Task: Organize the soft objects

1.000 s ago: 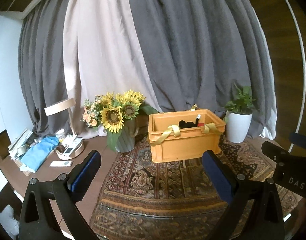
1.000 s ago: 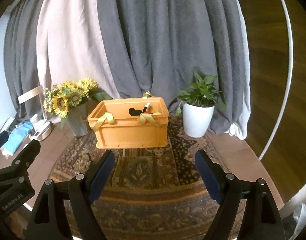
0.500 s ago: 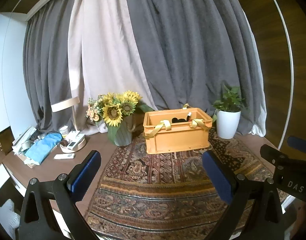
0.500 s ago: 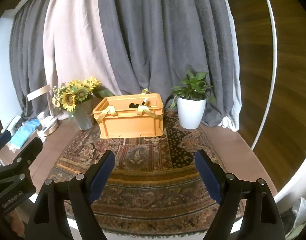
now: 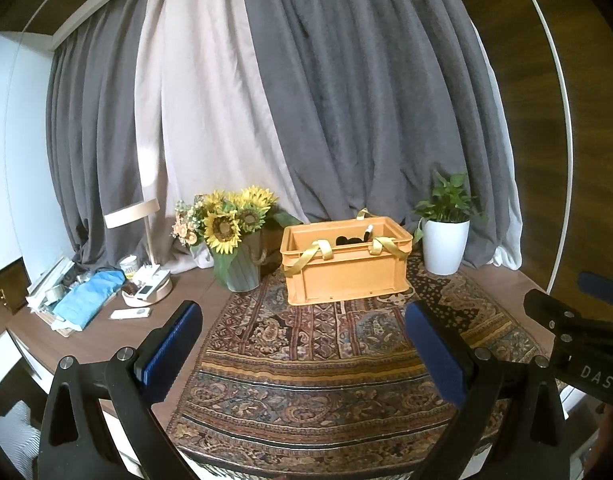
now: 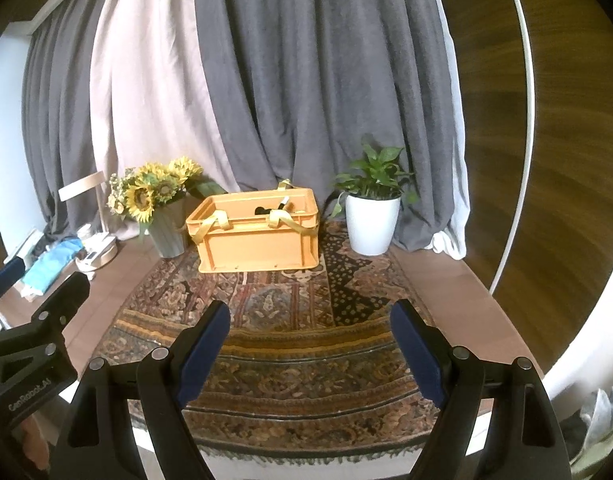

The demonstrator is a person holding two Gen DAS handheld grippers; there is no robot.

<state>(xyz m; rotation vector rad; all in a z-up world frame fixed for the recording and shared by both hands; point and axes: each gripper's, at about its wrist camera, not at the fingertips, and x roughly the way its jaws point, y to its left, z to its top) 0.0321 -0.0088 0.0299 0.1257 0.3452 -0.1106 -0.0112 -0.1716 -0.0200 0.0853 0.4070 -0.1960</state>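
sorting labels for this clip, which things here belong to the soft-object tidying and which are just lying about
Belongs to the job:
orange crate, dark items inside, yellow straps over its rim
left gripper, open
right gripper, open

Just lying about:
sunflower vase
potted plant
patterned rug
blue cloth
lamp

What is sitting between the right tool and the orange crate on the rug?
Nothing visible. Only bare patterned rug lies between the open right tool and the orange crate. The sunflower vase stands to the crate's left, the white potted plant to its right.
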